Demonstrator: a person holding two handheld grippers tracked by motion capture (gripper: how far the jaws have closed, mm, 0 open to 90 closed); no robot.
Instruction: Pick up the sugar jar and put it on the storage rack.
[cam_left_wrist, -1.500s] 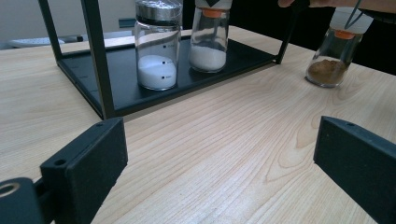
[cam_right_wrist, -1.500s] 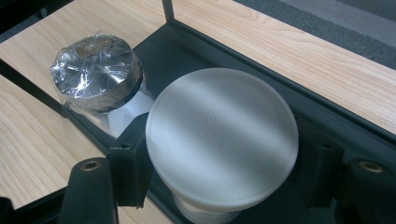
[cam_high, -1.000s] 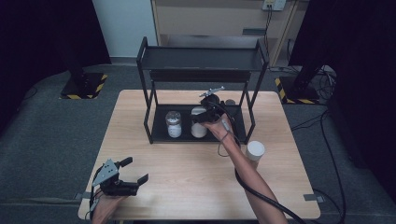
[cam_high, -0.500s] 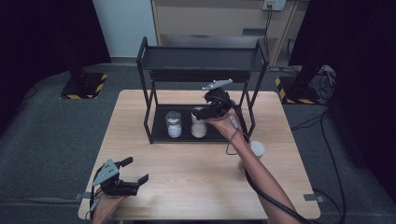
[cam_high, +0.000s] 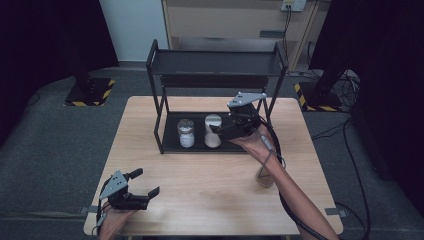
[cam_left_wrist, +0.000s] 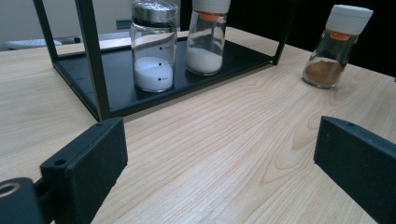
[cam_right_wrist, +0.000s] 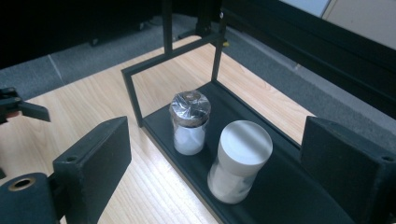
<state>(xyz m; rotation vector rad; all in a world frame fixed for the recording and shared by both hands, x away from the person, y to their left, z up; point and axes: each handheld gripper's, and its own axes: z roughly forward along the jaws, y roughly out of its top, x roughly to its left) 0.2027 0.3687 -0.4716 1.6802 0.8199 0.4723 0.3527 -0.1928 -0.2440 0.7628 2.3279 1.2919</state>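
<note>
A black two-tier rack (cam_high: 159, 117) stands at the back of the wooden table. Its lower tray holds a silver-lidded jar (cam_high: 186, 133) (cam_right_wrist: 189, 122) (cam_left_wrist: 153, 46) and a white-capped jar (cam_high: 213, 131) (cam_right_wrist: 239, 161) (cam_left_wrist: 208, 37), both with white powder. My right gripper (cam_high: 221, 131) (cam_right_wrist: 215, 140) hovers open just right of the white-capped jar, above the tray's right end, holding nothing. A third jar with brown powder (cam_left_wrist: 336, 46) (cam_high: 265, 178) stands on the table right of the rack, largely hidden by the right forearm in the high view. My left gripper (cam_high: 145, 182) (cam_left_wrist: 219, 154) rests open near the front left corner.
The rack's upper shelf (cam_high: 215, 64) overhangs the jars. Its front posts (cam_left_wrist: 93, 60) (cam_right_wrist: 133, 100) frame the tray opening. Bare wood (cam_high: 200, 185) stretches between the rack and the front edge. A cable (cam_high: 280, 150) trails from the right gripper.
The right gripper has drawn back a little from the white-capped jar, toward the right and near side. The right forearm now covers most of the brown-powder jar. The left gripper has stayed put.
</note>
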